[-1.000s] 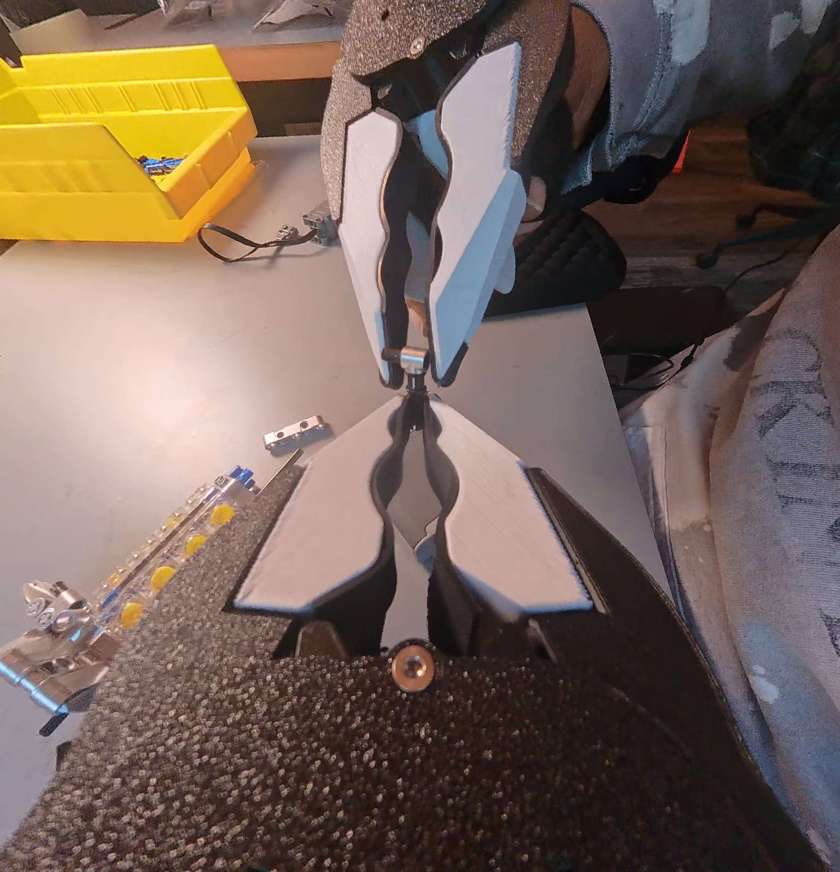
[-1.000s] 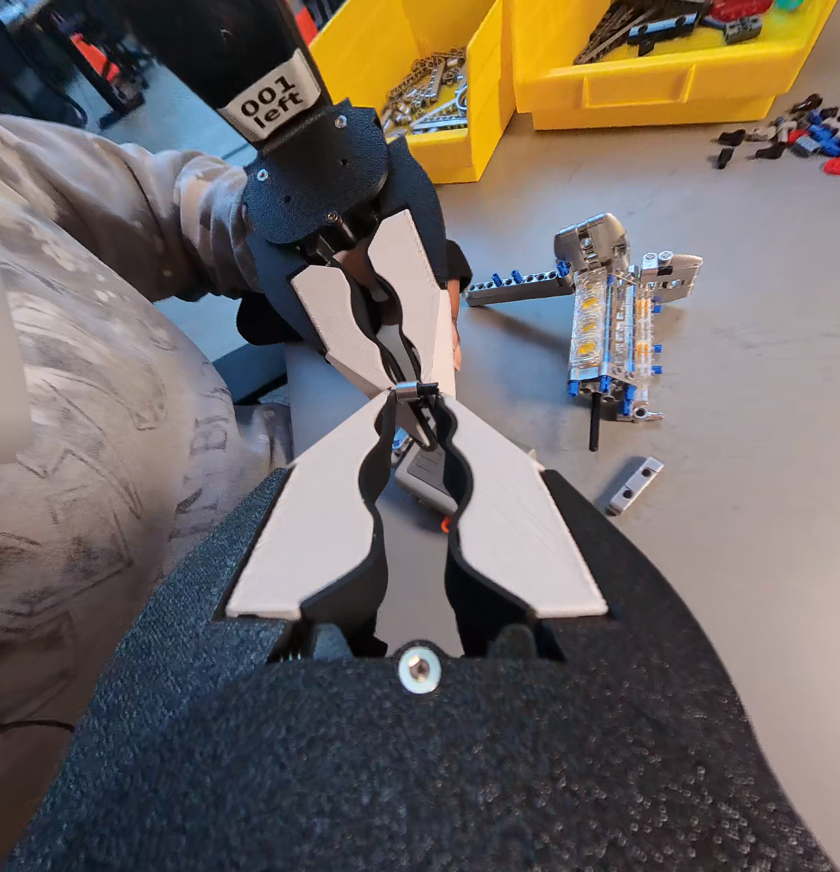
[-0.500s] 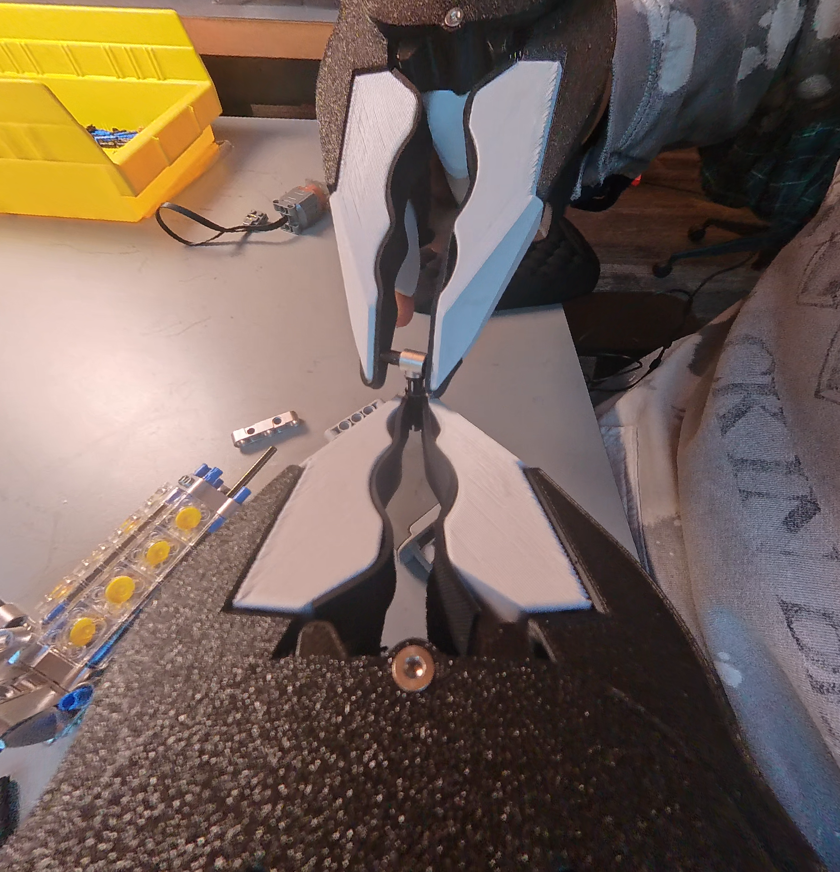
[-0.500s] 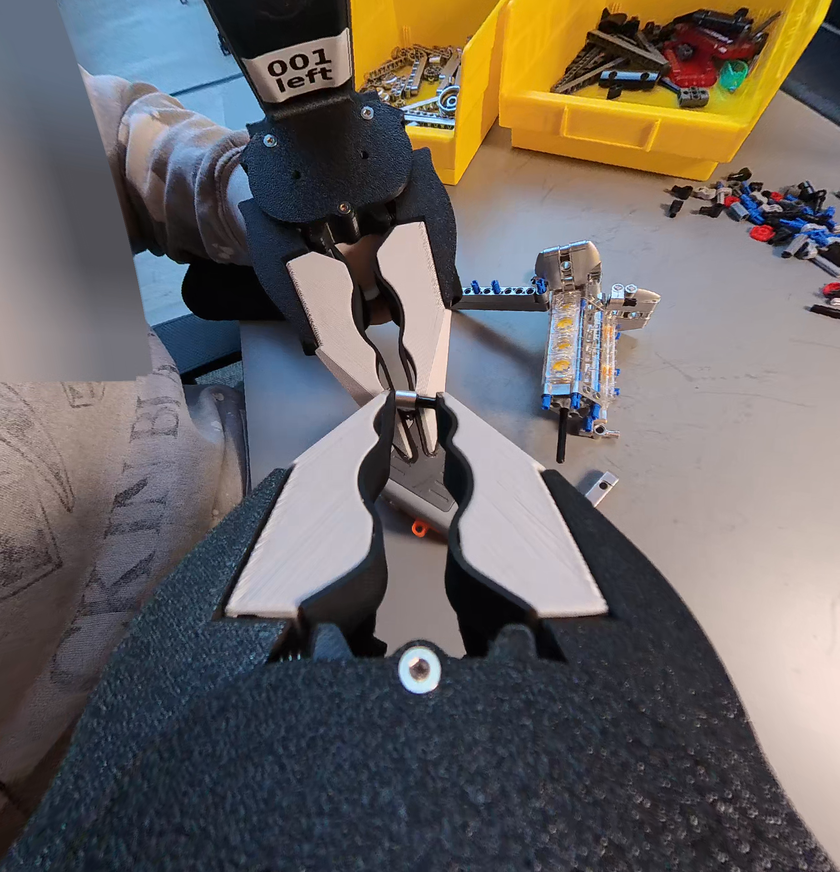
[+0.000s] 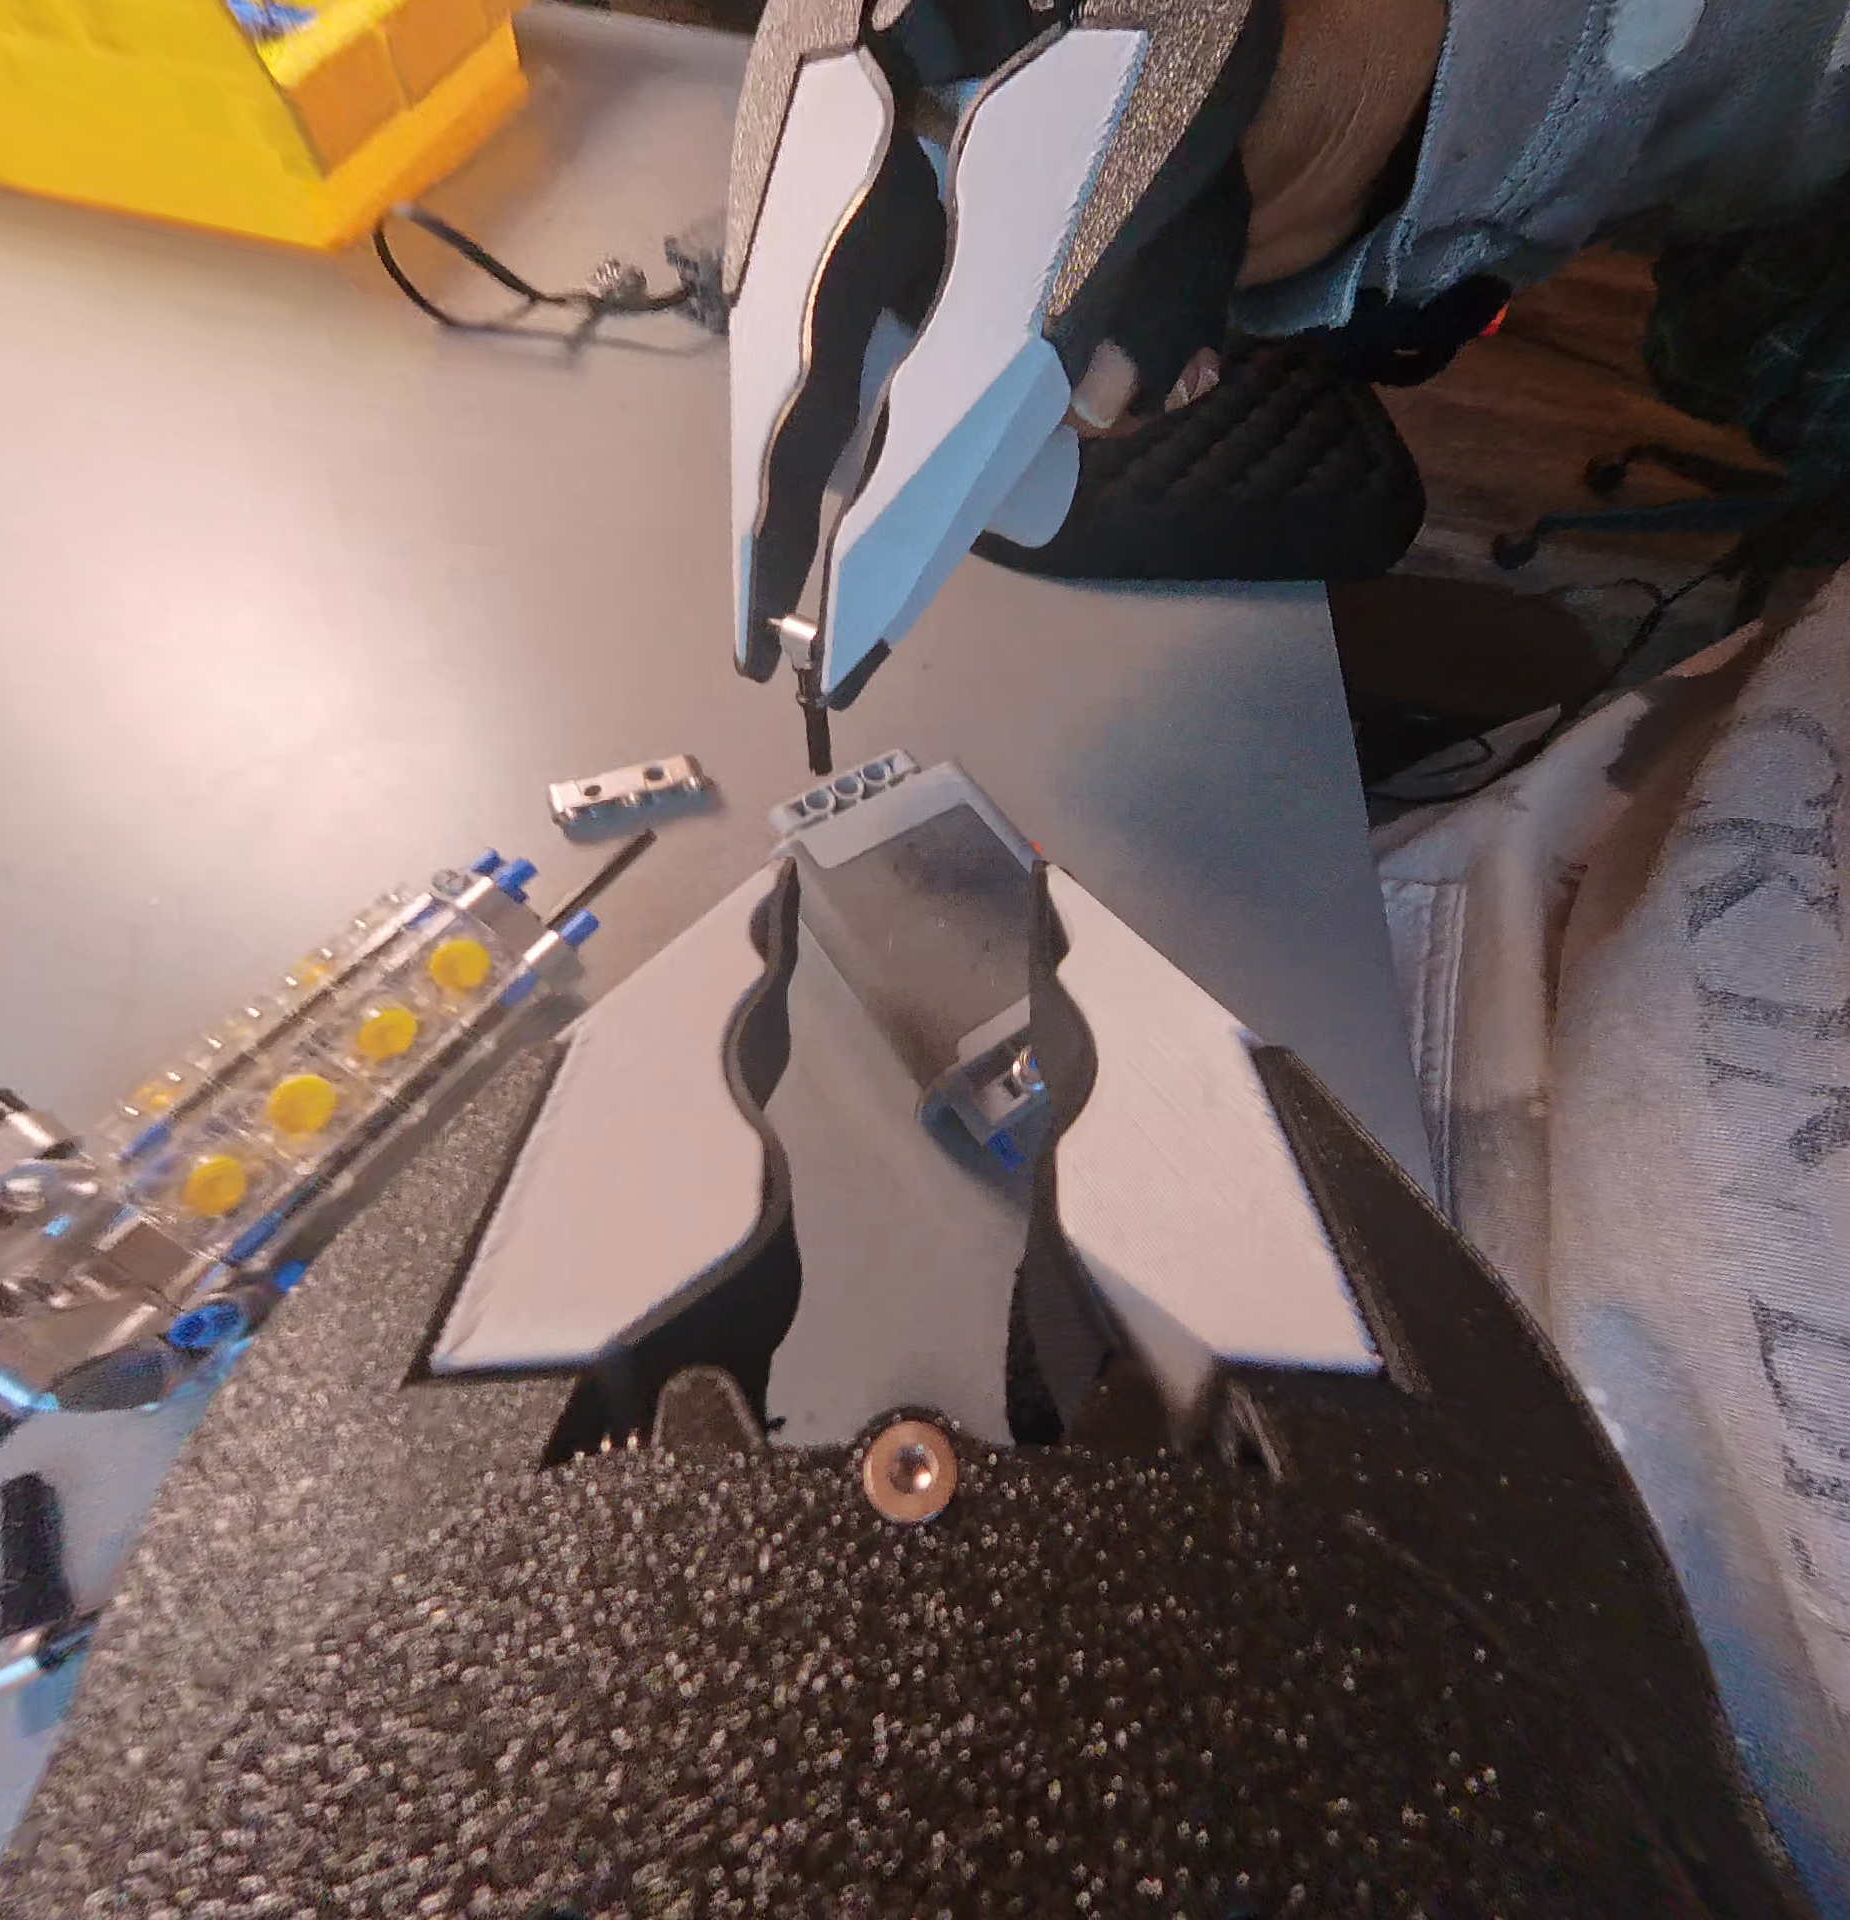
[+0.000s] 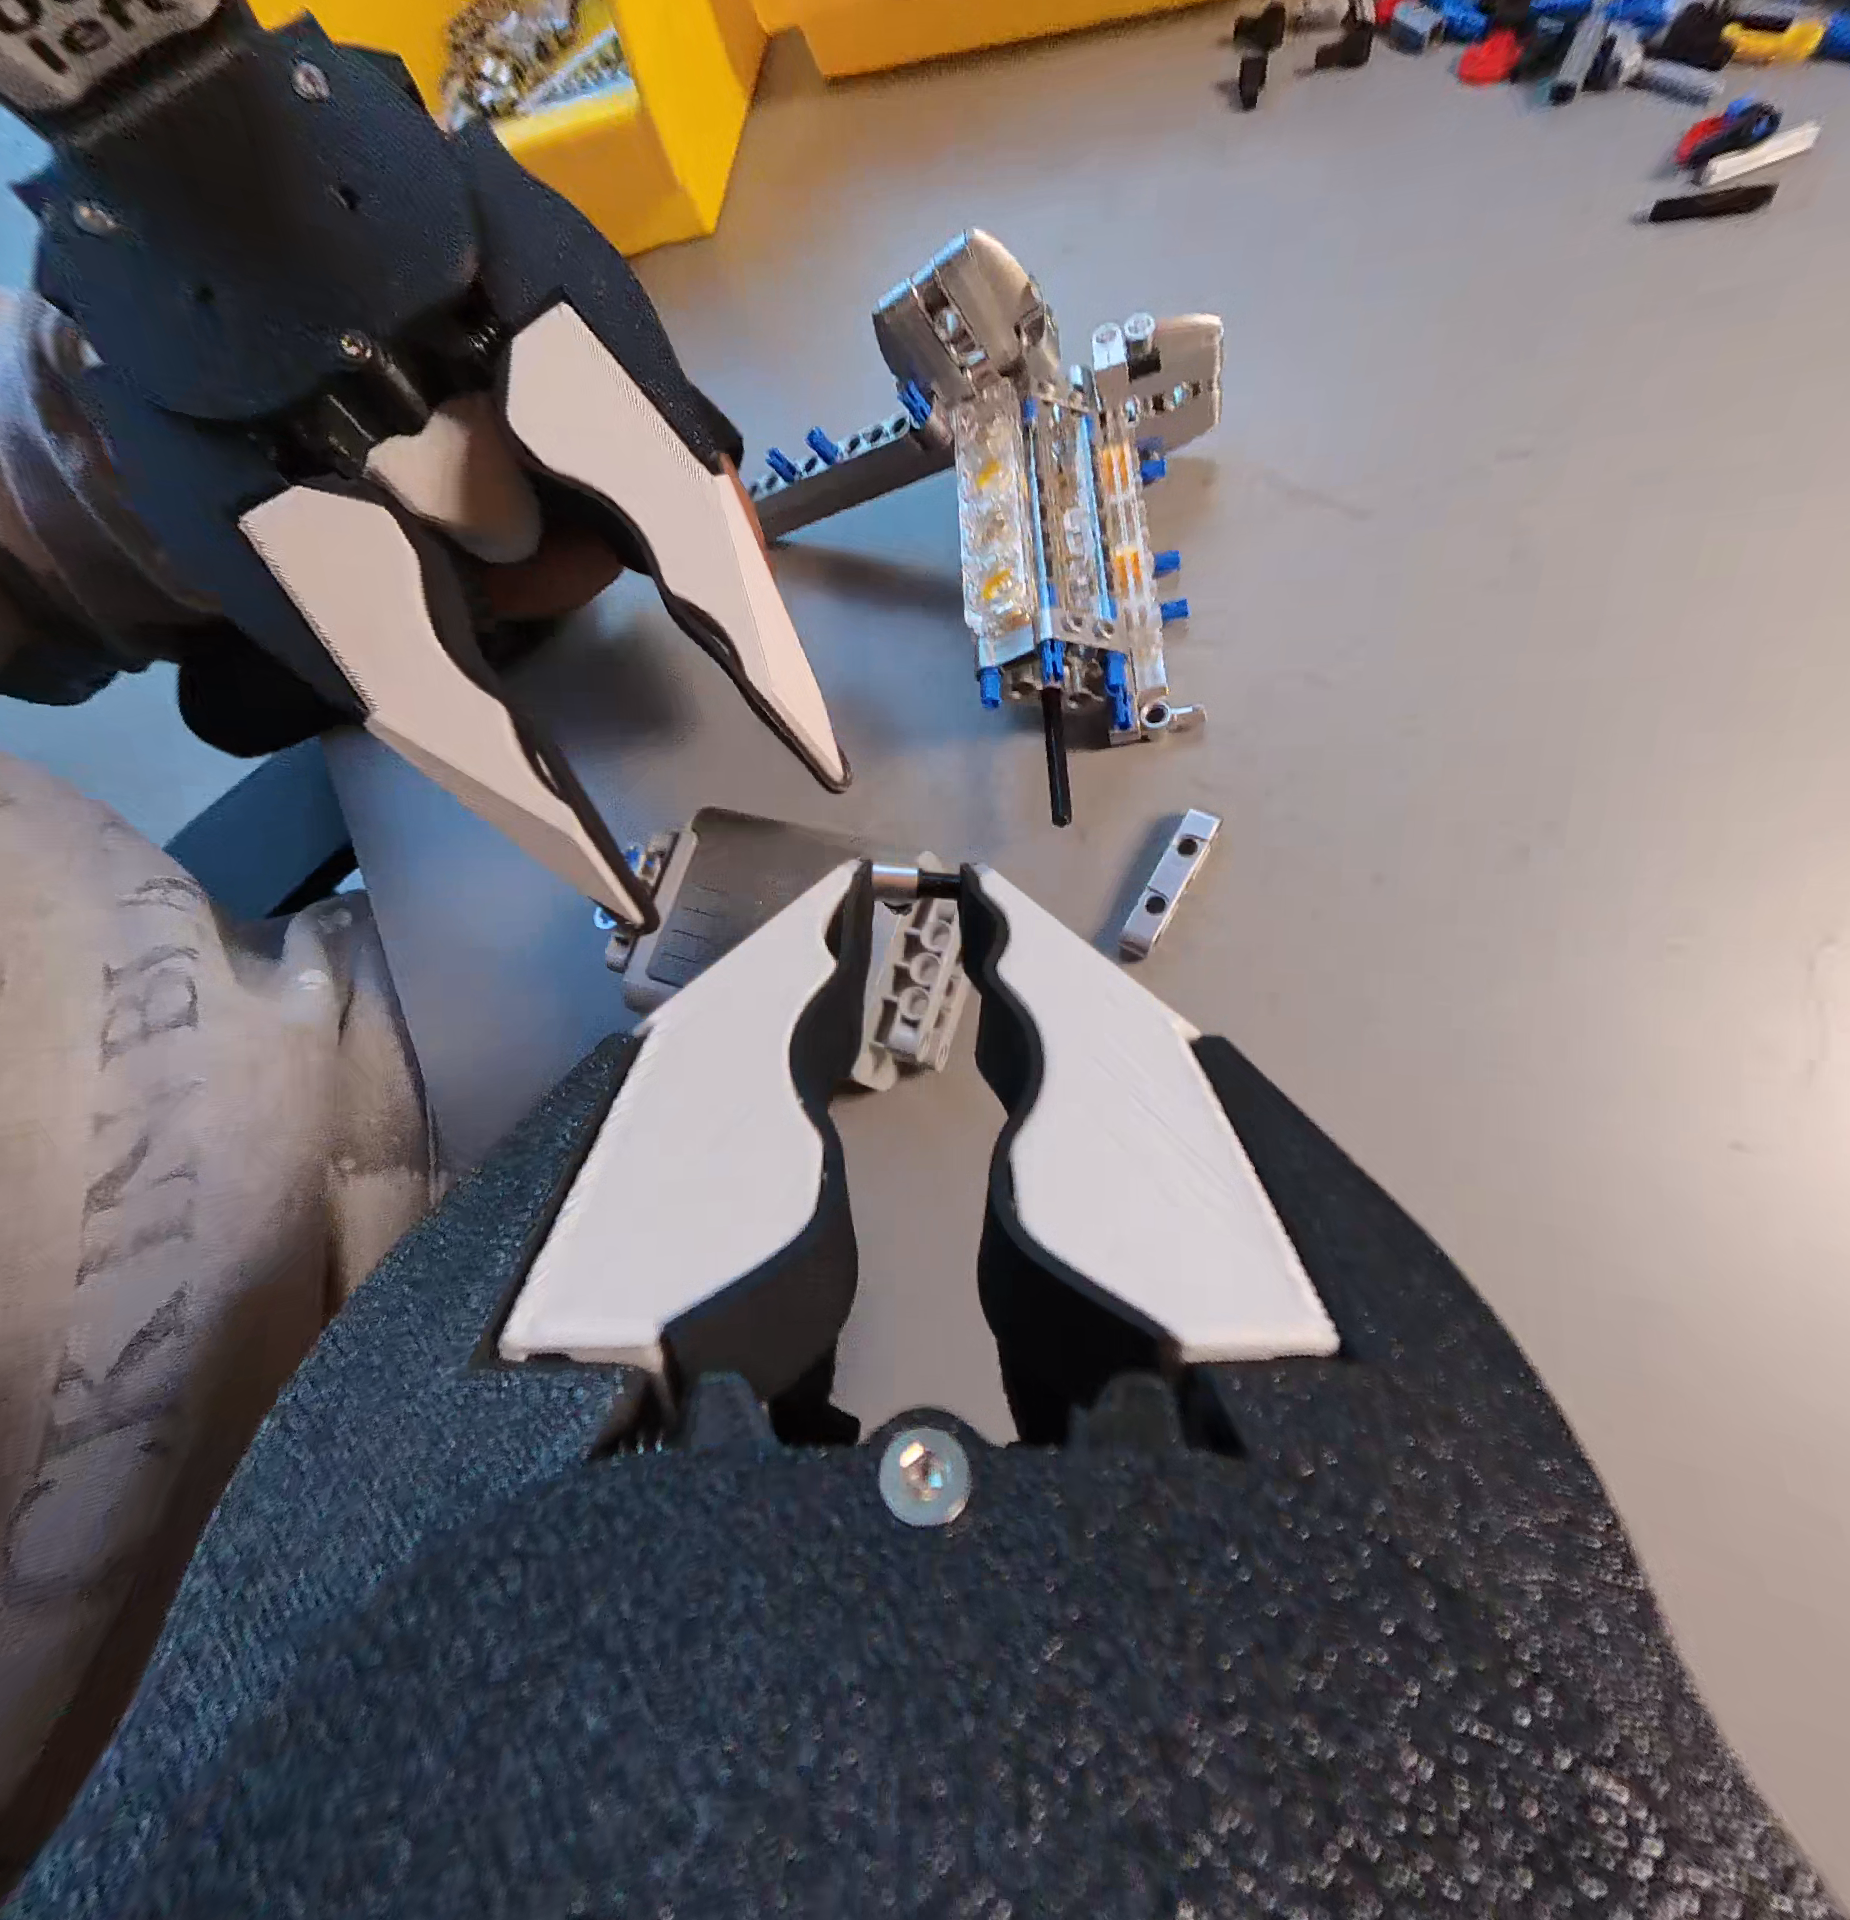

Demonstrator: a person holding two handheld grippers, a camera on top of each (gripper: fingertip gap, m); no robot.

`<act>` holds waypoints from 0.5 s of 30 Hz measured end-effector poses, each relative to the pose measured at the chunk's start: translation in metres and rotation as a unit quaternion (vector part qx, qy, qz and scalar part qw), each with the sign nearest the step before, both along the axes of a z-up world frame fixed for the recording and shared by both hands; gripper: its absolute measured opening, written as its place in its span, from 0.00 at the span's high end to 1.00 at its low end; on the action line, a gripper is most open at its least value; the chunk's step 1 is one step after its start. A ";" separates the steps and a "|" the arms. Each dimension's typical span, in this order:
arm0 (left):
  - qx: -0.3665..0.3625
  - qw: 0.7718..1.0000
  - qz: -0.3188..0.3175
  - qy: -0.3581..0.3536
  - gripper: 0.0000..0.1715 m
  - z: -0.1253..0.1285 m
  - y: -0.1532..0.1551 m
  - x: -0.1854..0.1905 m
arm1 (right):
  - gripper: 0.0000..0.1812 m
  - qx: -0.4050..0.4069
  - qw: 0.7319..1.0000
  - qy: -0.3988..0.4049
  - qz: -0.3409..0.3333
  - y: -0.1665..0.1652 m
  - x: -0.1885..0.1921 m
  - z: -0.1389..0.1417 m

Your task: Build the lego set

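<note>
Two close wrist cameras face each other over the grey block (image 5: 905,904).

Grey motor block (image 5: 900,914) betw. grippers; open tabletop (image 6: 1523,727) right.

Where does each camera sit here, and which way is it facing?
Left wrist view: on the left gripper, looking along its open fingers over the grey block toward the right gripper; a sleeve shows.
Right wrist view: on the right gripper, shut on a small pin, facing the left gripper.
Shared: grey block, clear brick model, table.
</note>
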State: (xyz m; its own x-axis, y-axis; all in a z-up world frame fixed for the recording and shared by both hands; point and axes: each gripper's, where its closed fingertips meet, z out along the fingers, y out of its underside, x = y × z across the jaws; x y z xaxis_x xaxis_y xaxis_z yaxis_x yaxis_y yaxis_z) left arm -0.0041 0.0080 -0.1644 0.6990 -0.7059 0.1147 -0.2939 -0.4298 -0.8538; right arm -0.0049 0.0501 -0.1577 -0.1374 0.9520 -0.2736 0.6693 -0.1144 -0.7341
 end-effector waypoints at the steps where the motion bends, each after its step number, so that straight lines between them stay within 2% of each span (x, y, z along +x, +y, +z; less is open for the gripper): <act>1: -0.015 1.000 0.002 -0.004 0.74 -0.005 -0.001 0.001 | 0.92 0.003 1.000 -0.009 -0.004 0.001 0.001 -0.005; 6: -0.037 0.999 0.009 0.018 0.67 -0.020 -0.002 0.008 | 0.92 0.056 0.998 -0.023 -0.005 0.005 0.002 -0.013; 11: -0.057 0.998 0.021 0.004 0.66 -0.022 -0.001 0.009 | 0.92 0.117 0.993 -0.026 0.001 0.004 0.000 -0.013; 15: -0.062 0.998 0.030 -0.001 0.66 -0.023 -0.002 0.009 | 0.92 0.197 0.979 -0.035 0.027 0.002 -0.001 -0.019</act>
